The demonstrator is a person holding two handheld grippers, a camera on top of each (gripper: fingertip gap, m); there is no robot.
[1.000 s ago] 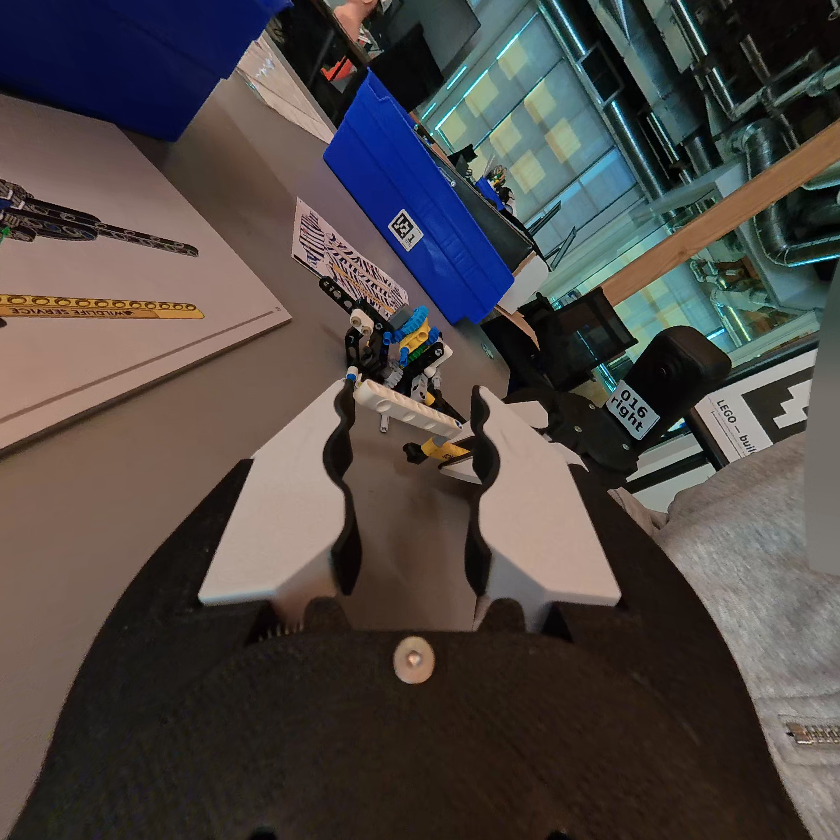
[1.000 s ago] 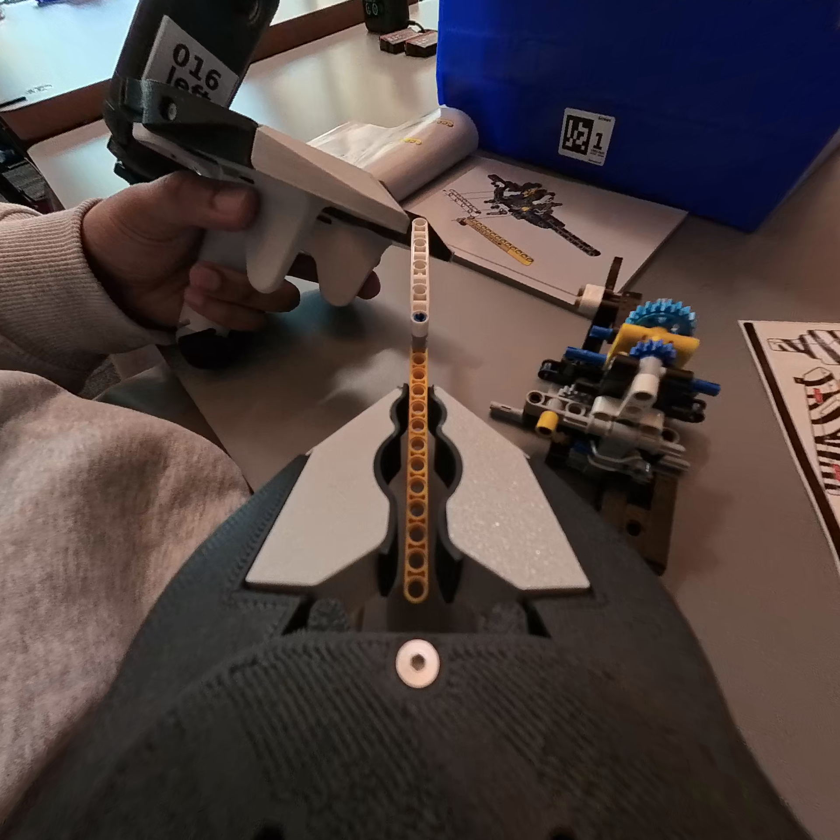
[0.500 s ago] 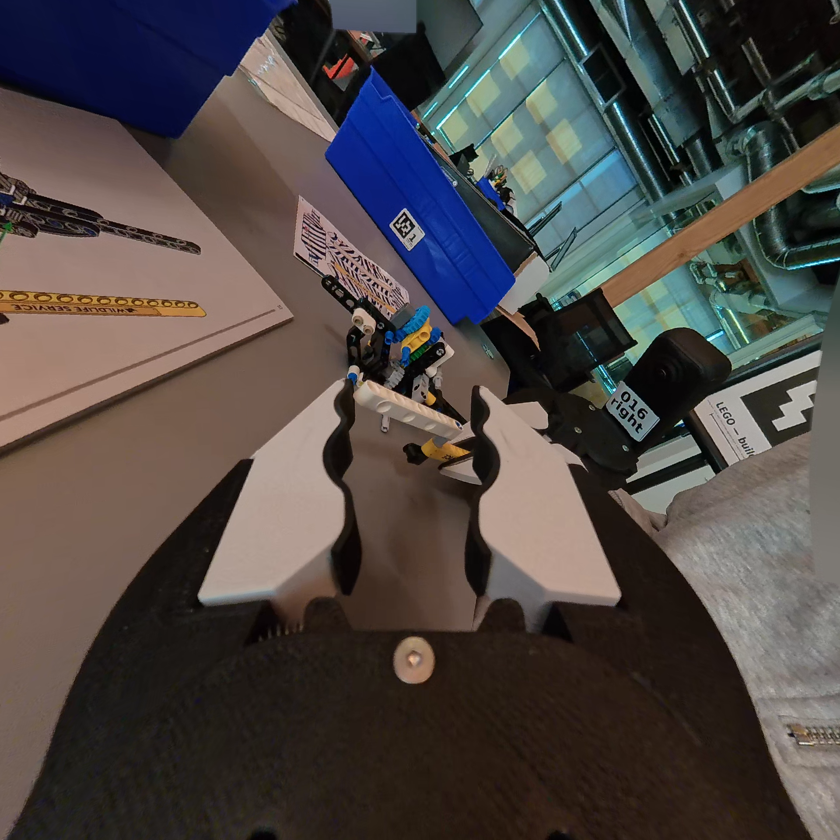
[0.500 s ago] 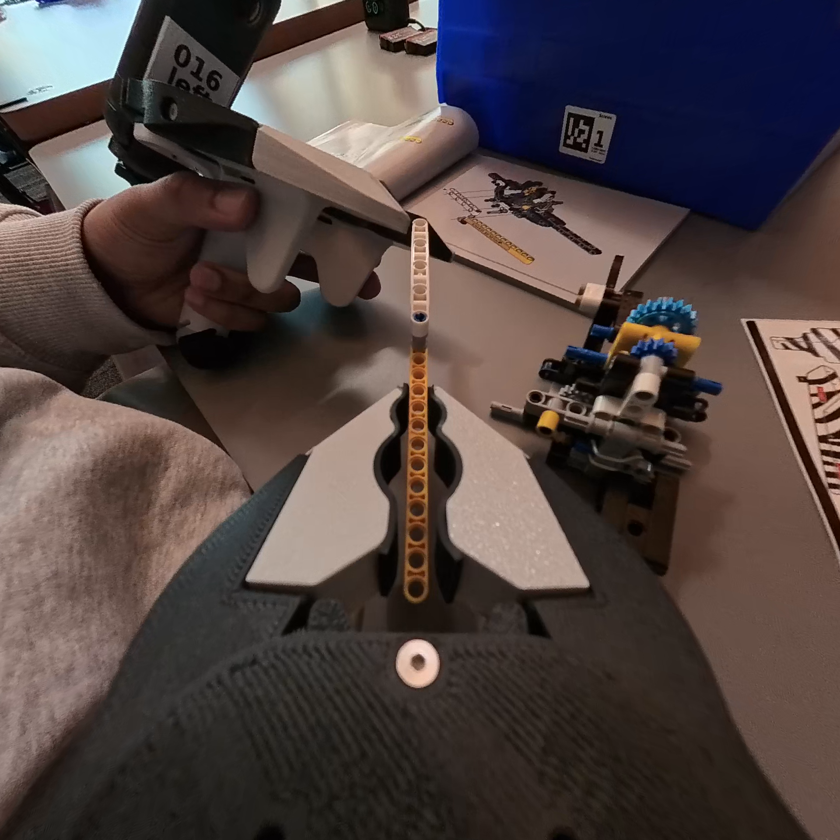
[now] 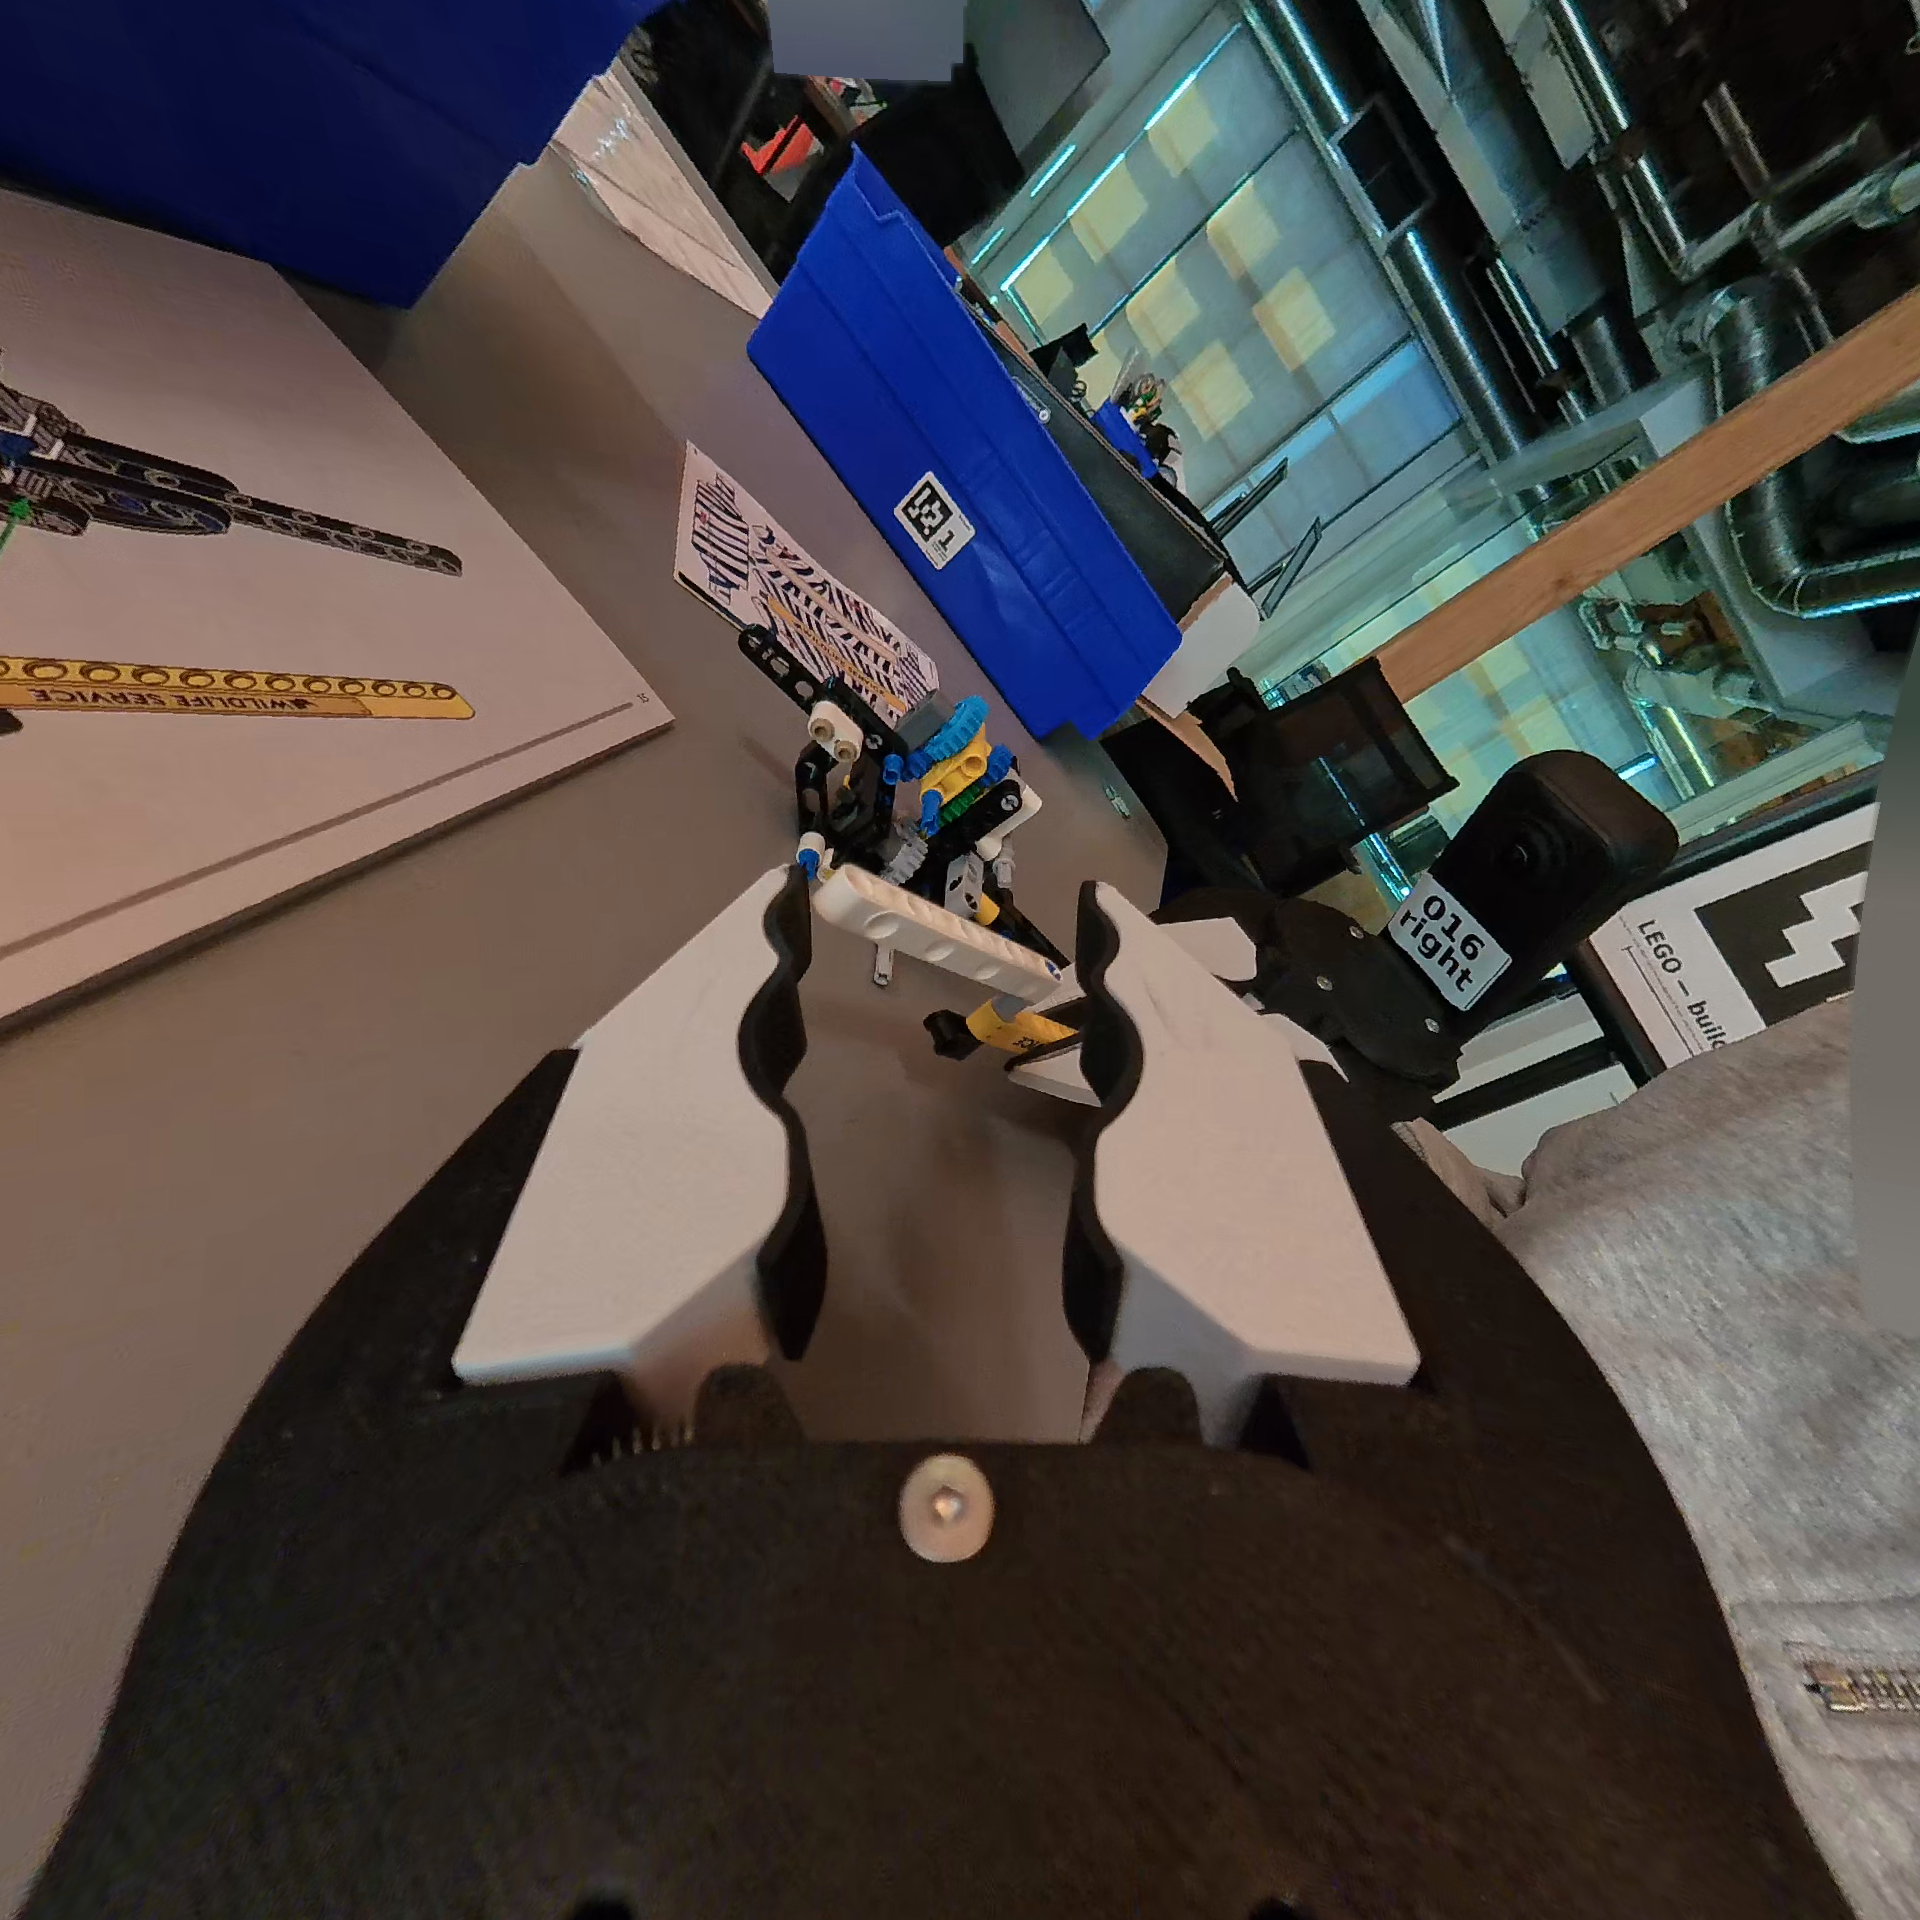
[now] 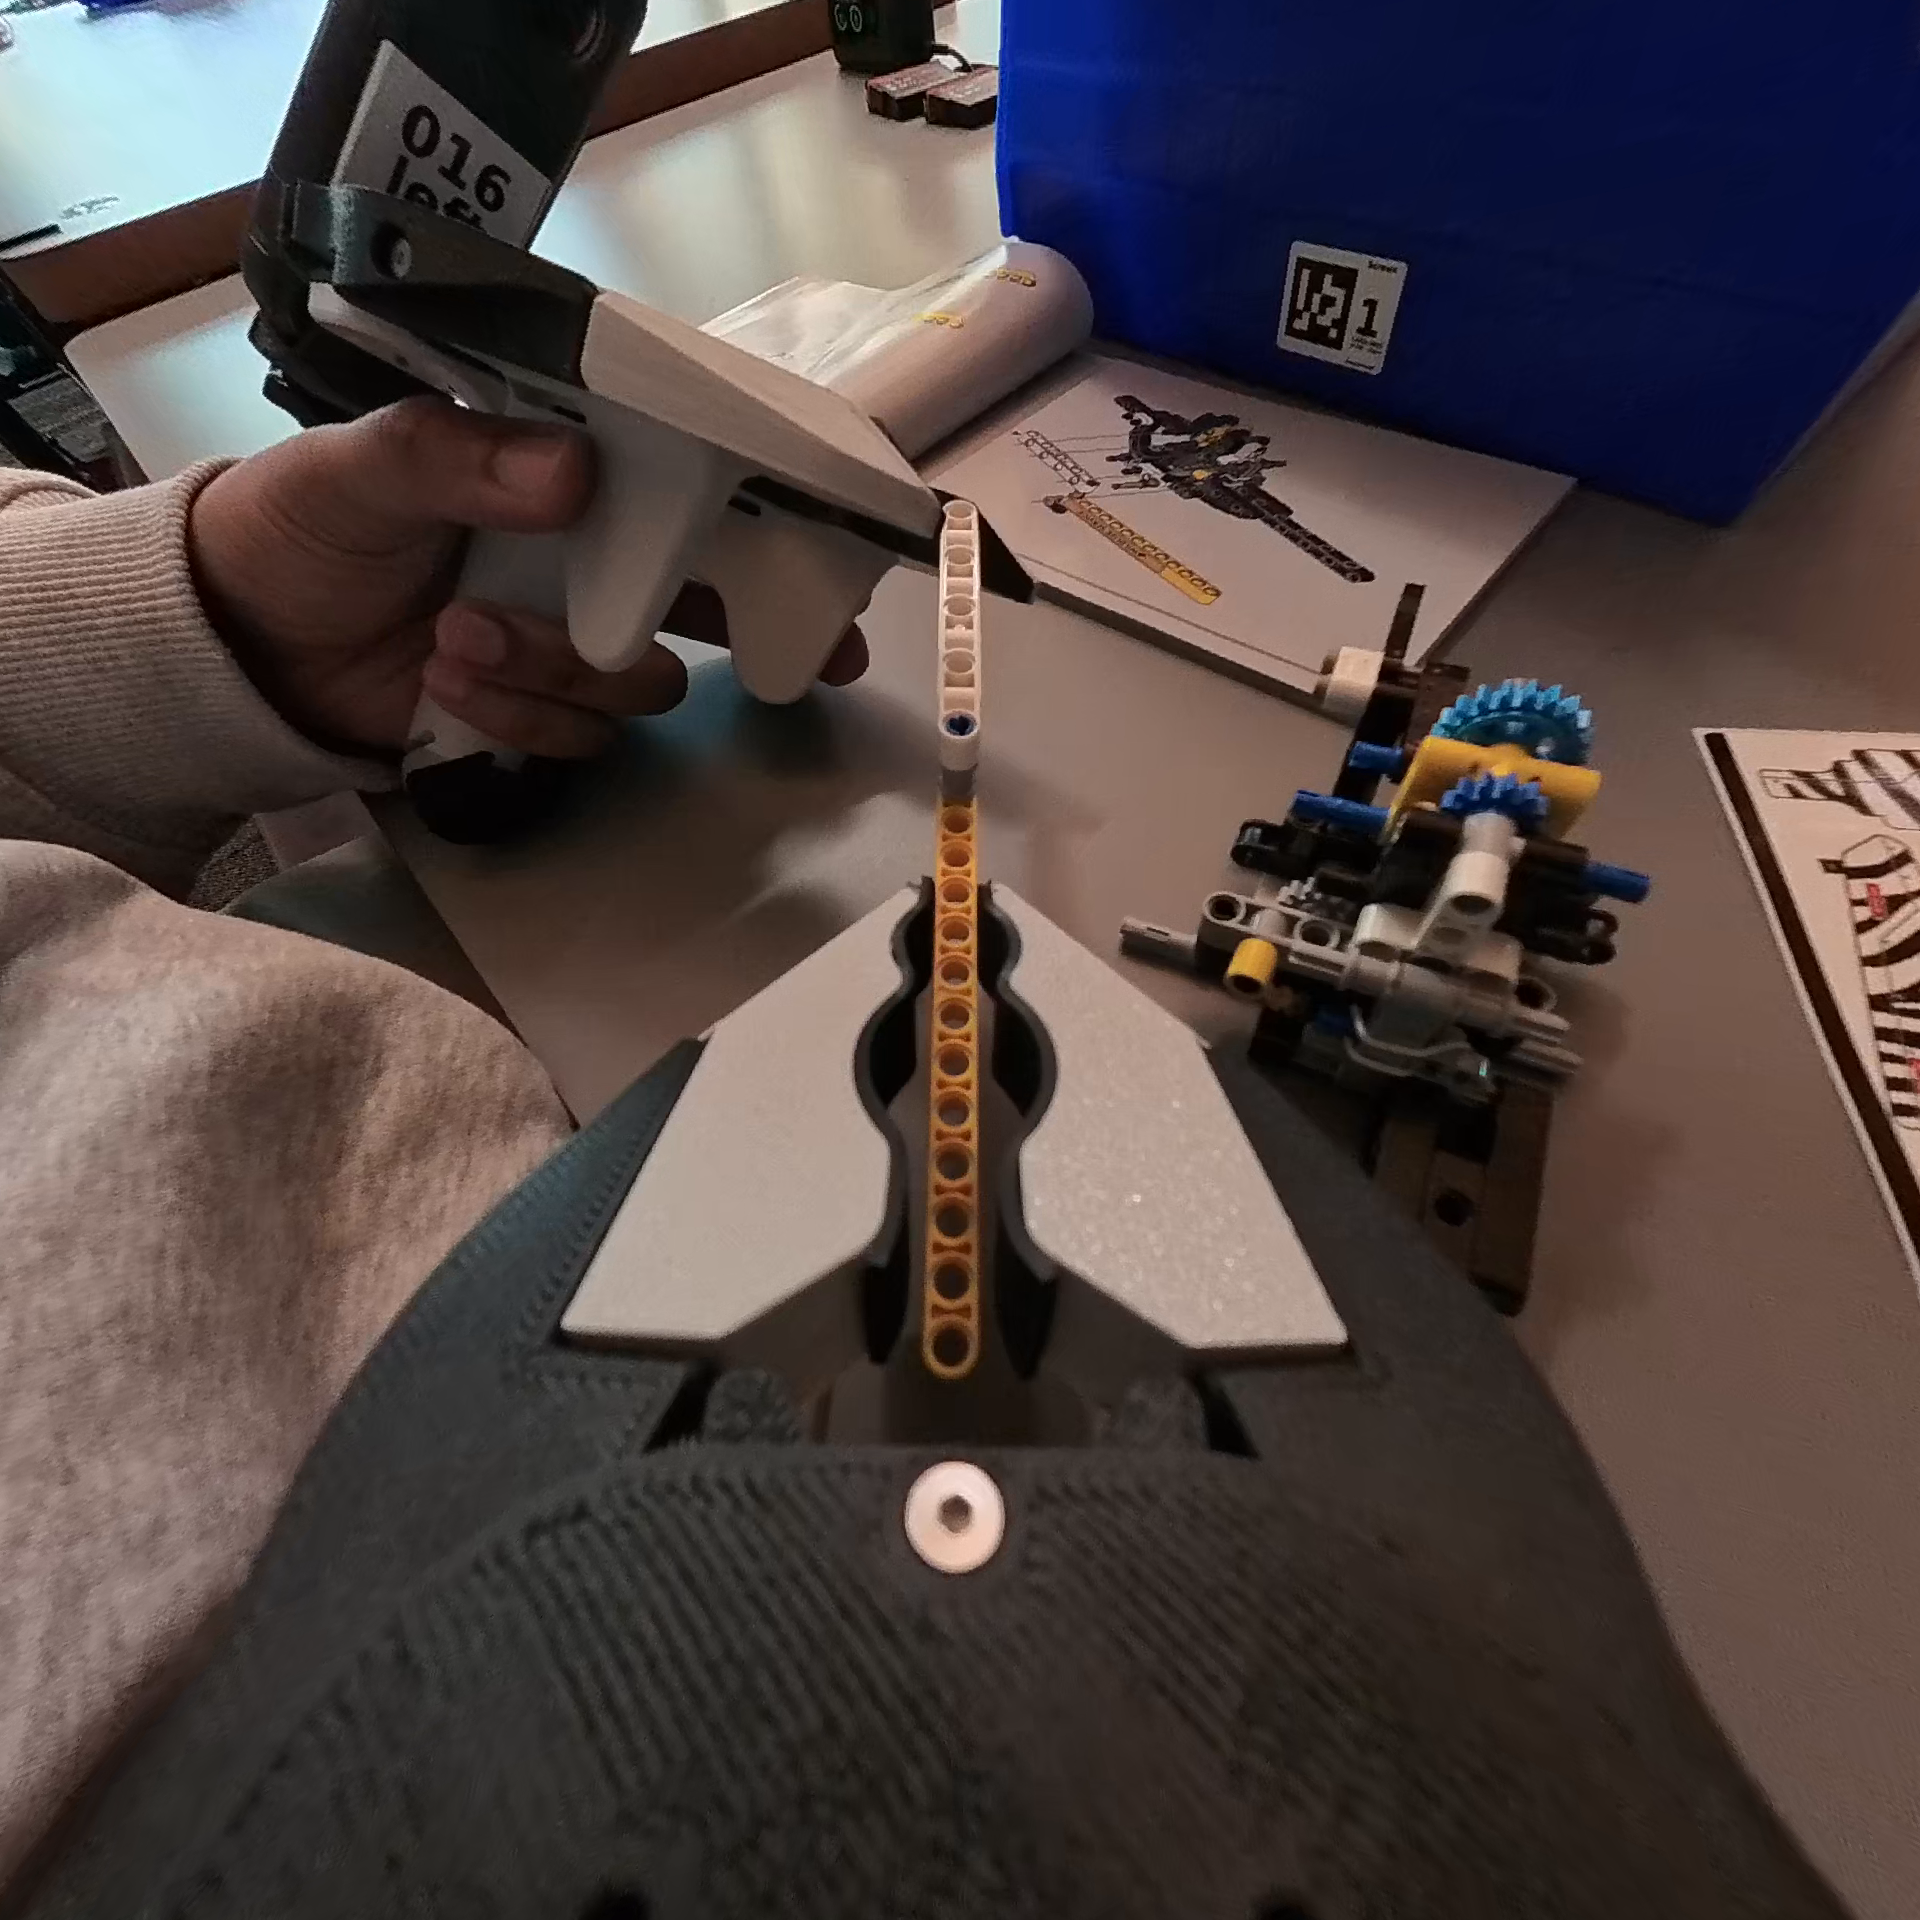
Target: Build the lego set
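Two long beams are joined end to end: a yellow beam (image 6: 954, 1091) with many holes and a white beam (image 6: 961, 623) that continues from its far end. The right gripper (image 6: 956, 914) pinches the yellow beam between its pressed fingers, and the white beam points up toward the left gripper (image 5: 940, 904). The left gripper has its fingers spread apart, and the white beam lies across the gap near the fingertips; whether they touch it I cannot tell. A hand (image 6: 395, 592) holds this gripper by its handle. On the grey table (image 6: 1662, 1403), just right of the beams, stands the partly built model (image 6: 1423, 935) with blue gears. Beyond it lie an open instruction booklet (image 6: 1226, 520), a sticker sheet (image 6: 1849, 935) and a blue bin (image 6: 1455, 208).
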